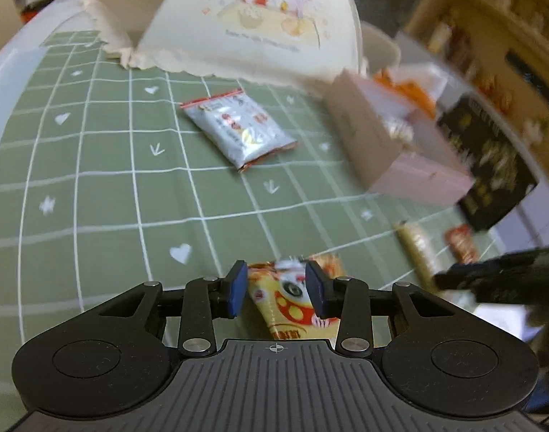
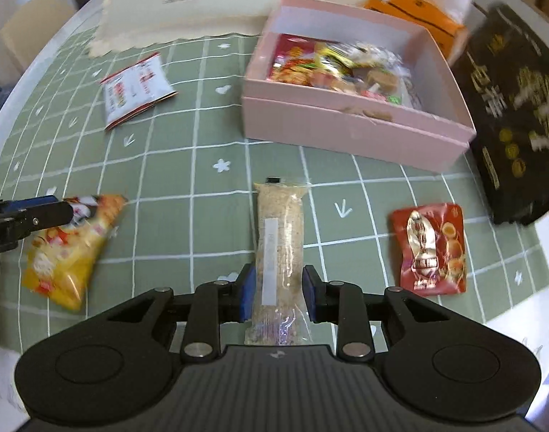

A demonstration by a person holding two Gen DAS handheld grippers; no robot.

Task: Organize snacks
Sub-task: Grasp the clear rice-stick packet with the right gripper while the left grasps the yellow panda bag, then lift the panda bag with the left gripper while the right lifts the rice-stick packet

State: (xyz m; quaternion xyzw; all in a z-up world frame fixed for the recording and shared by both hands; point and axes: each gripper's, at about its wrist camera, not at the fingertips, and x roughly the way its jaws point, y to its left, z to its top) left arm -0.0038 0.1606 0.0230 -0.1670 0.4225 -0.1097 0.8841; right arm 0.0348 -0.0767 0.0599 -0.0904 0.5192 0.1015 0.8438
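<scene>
A home dining table: green checked tablecloth [image 2: 209, 151], wooden shelf [image 1: 497, 36] of goods behind.

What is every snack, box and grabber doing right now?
Pink box: open, partly filled with snacks.
Yellow packet: between the left gripper's open fingers.
Clear cracker pack: flat, between the right gripper's open fingers.
Red packet: flat on cloth.
White packet: flat, sealed.
Black box: closed.

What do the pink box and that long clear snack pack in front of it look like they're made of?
The pink box looks like matte cardboard: flat stiff walls, sharp folded edges, no shine. The long clear snack pack seems to be thin transparent plastic film: the grainy beige bar shows through, and the crinkled near end glints. It lies between the right gripper's jaws.
</scene>
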